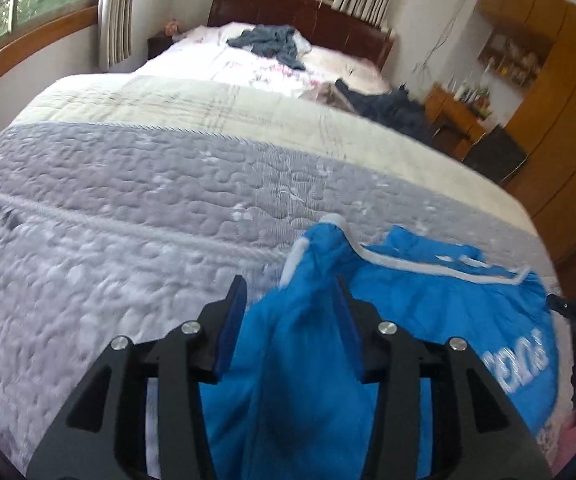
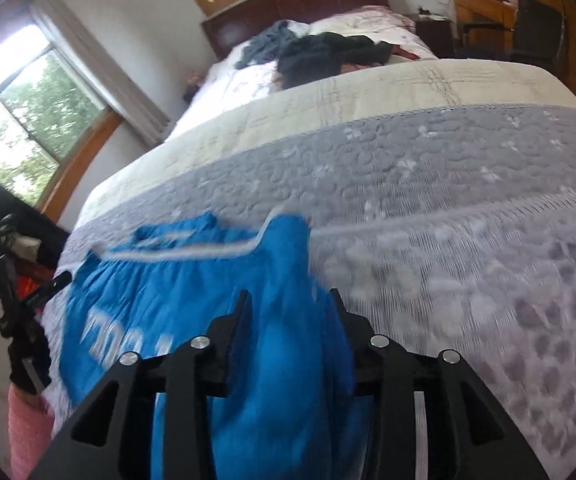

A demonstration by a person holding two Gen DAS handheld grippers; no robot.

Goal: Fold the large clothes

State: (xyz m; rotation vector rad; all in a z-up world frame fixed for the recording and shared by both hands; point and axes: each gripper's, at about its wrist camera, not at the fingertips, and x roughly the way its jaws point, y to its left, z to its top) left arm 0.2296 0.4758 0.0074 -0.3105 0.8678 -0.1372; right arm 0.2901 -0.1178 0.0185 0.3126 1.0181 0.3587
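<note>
– How will the blue garment (image 1: 427,292) handle?

– Light, soft and probably slippery. It lies at the bed's (image 1: 168,200) near edge, bunched between your claws. Your left claw (image 1: 291,300) and right claw (image 2: 288,308) each pinch a fold; grip near the white-trimmed edge.

– Anything unclear?

– Its lower part is cut off, and its lettering is blurred.

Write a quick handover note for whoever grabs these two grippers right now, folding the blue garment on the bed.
Left gripper: fingers apart, blue garment bunched between them.
Right gripper: the same, fabric between open-looking fingers; whether either grips is unclear.
Garment: crumpled at the near edge of the grey quilt.
Other clothes: piled by the headboard, untouched.
Done: no fold visible.
Left: spread flat, then fold.
</note>
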